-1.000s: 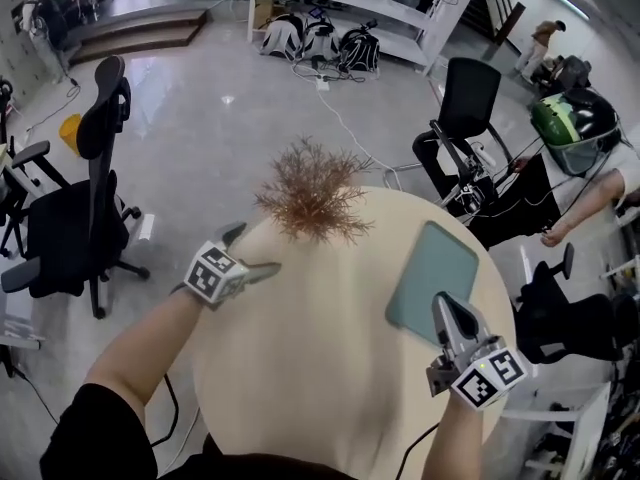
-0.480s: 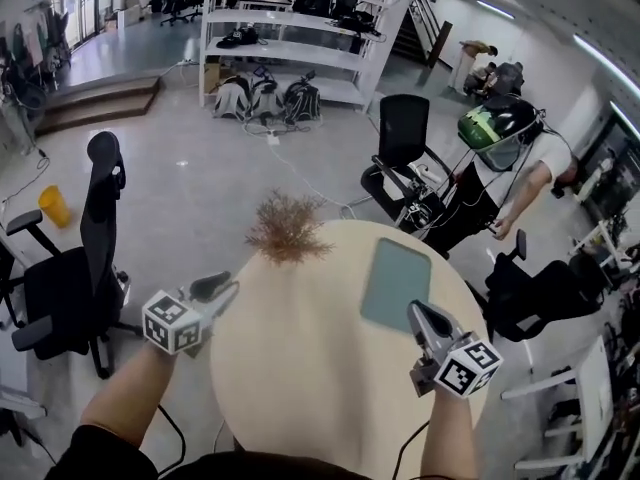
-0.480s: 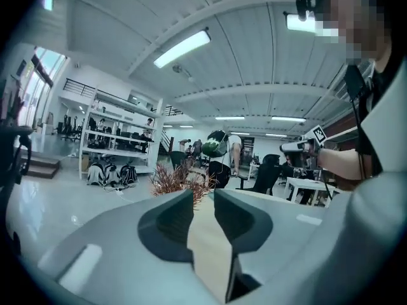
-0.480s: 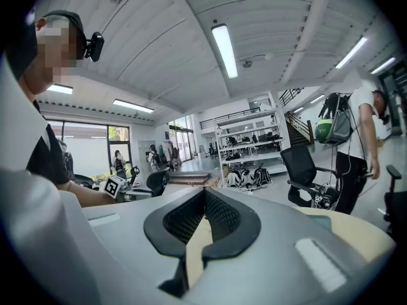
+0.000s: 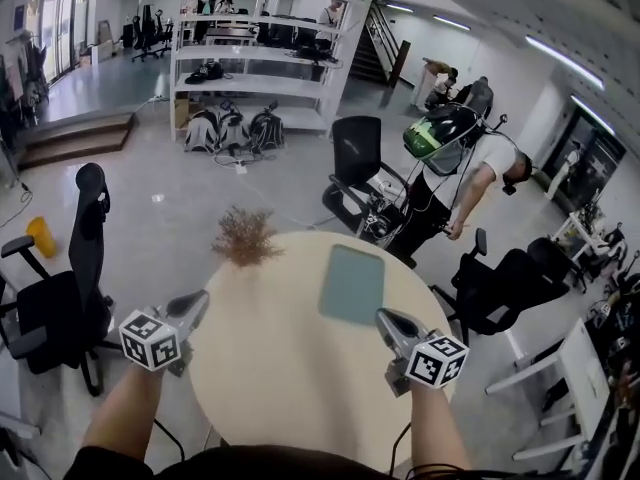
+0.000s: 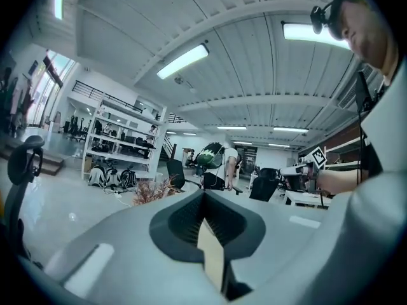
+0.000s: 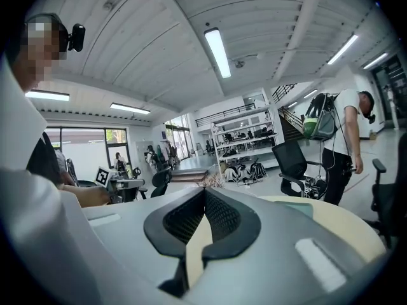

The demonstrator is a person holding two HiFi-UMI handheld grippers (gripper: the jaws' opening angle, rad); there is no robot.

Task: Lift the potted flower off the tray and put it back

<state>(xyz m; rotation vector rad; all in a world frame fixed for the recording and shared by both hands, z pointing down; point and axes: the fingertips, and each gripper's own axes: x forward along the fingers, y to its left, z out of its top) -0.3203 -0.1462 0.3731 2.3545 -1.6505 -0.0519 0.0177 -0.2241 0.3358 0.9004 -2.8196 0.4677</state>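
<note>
By the edges of the table [image 5: 290,378], left claw [image 5: 199,299] and right claw [image 5: 383,317] together, empty.

bench [image 5: 290,368] middle: bare top, open lane between left tool [image 5: 197,301] and right tool [image 5: 384,319] | far left edge: potted flower [image 5: 243,236] blocks | far right: flat tray [image 5: 352,283], low, room above | left of bench: black chair [image 5: 85,268] near left tool | beyond far edge: office chair [image 5: 357,153], person [image 5: 470,173]

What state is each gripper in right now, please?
Left gripper: closed, holding nothing.
Right gripper: closed, holding nothing.
</note>
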